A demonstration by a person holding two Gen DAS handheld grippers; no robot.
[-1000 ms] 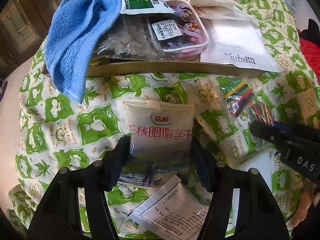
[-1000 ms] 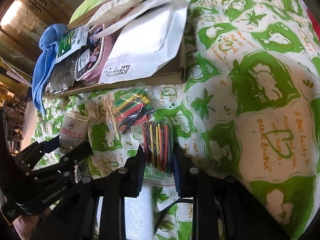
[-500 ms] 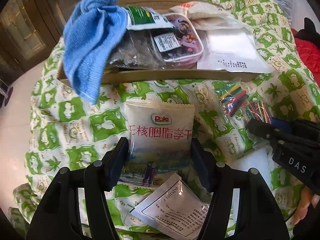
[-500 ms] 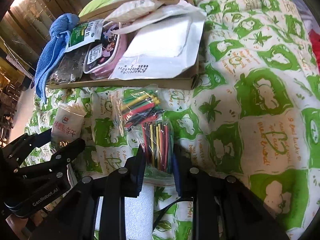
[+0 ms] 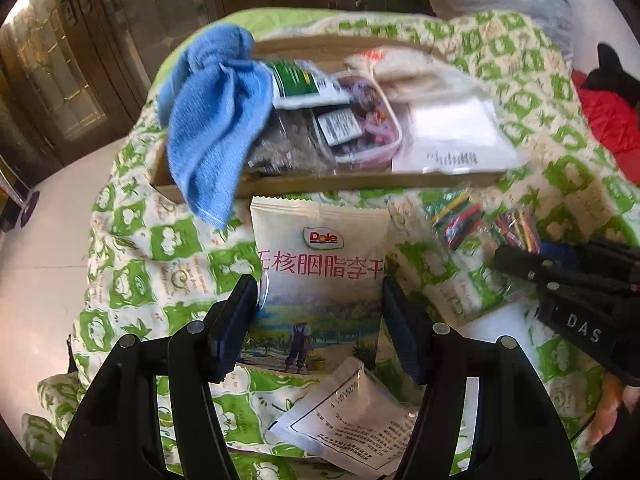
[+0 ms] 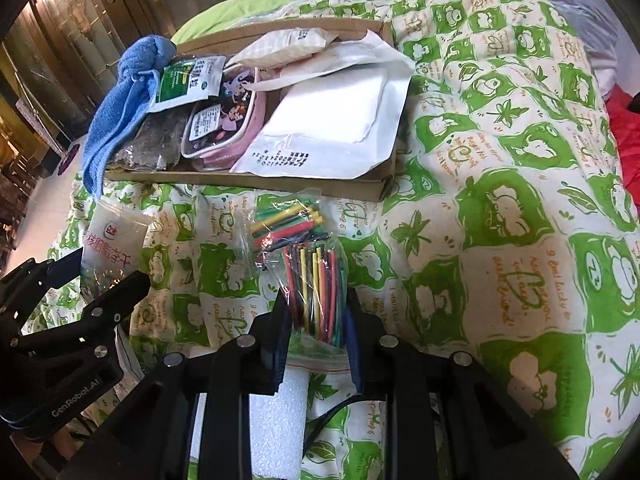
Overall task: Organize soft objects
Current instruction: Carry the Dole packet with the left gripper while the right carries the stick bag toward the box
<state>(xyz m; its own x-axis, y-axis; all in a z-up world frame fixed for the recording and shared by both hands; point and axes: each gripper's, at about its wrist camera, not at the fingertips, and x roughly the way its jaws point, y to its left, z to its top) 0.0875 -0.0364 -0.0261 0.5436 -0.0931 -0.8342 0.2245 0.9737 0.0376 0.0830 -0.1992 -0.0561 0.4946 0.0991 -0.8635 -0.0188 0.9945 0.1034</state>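
Observation:
My left gripper (image 5: 316, 304) is shut on a white Dole snack packet (image 5: 320, 280) and holds it above the green-patterned quilt (image 5: 168, 264). My right gripper (image 6: 316, 312) is shut on a clear bag of coloured tubes (image 6: 318, 292), lifted off the quilt (image 6: 500, 240). A second bag of coloured tubes (image 6: 290, 224) lies just beyond it. The cardboard box (image 6: 256, 180) behind holds a blue towel (image 6: 120, 100), a dark food bag, a pink pouch (image 6: 224, 128) and white packets. The box (image 5: 360, 186) and towel (image 5: 212, 120) also show in the left wrist view.
A white sachet with printed text (image 5: 352, 420) lies on the quilt below the Dole packet. A white foam block (image 6: 276, 420) lies under my right gripper. Red cloth (image 5: 608, 120) sits at the far right. Wooden doors stand beyond the bed on the left.
Both grippers have risen and drawn back with their loads: the box and quilt look smaller and farther, and more of the room shows. The Dole packet and tube bag stay in the jaws.

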